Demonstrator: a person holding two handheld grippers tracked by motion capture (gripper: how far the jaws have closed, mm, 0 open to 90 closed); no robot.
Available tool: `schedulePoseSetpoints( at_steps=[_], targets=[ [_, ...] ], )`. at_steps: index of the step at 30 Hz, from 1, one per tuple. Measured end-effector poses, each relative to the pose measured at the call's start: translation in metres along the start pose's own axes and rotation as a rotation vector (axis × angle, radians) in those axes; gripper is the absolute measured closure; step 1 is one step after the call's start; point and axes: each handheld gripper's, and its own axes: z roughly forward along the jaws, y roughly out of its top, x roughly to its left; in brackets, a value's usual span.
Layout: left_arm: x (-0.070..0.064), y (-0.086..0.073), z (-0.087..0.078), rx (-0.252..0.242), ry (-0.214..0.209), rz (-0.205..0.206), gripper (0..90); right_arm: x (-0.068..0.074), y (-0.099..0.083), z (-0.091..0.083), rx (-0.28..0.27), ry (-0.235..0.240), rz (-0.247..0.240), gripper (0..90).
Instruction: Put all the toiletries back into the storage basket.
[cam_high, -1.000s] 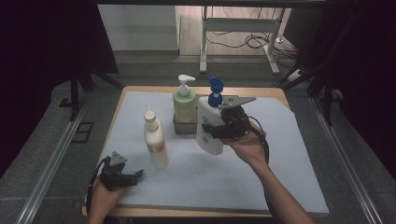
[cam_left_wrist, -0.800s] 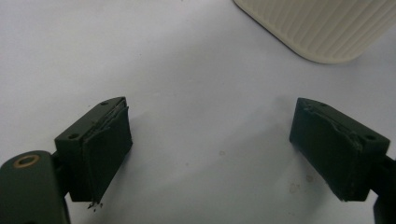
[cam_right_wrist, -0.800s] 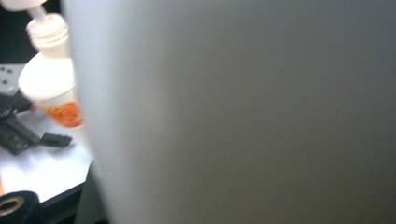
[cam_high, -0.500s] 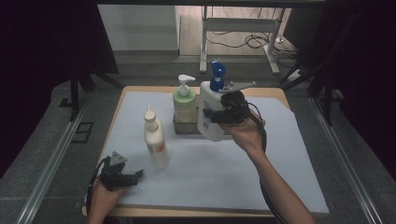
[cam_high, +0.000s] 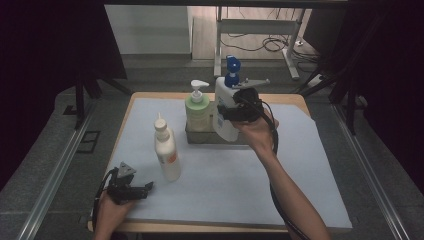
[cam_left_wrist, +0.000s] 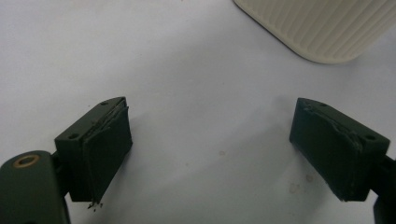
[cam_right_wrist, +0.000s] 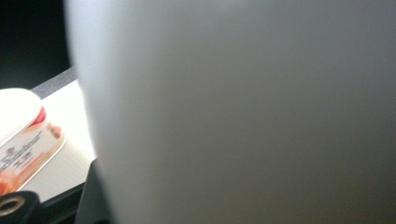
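White bottle with blue cap (cam_high: 226, 107) is clamped in the jaws of the right gripper (cam_high: 239, 112), raised upright at the grey holder (cam_high: 200, 136), just beside the green pump bottle (cam_high: 198, 111). Left gripper (cam_high: 131, 189) rests on the surface (cam_high: 300, 170), jaws spread apart, empty, near the cream bottle (cam_high: 166, 150).
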Motion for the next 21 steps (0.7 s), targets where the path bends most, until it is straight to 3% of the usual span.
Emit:
schedulePoseSetpoints(
  at_steps=[21],
  targets=[
    [0.000, 0.000, 0.000, -0.001, 0.000, 0.000, 12.4, -0.014, 0.009, 0.036, -0.020, -0.089, 0.032, 41.2]
  ],
)
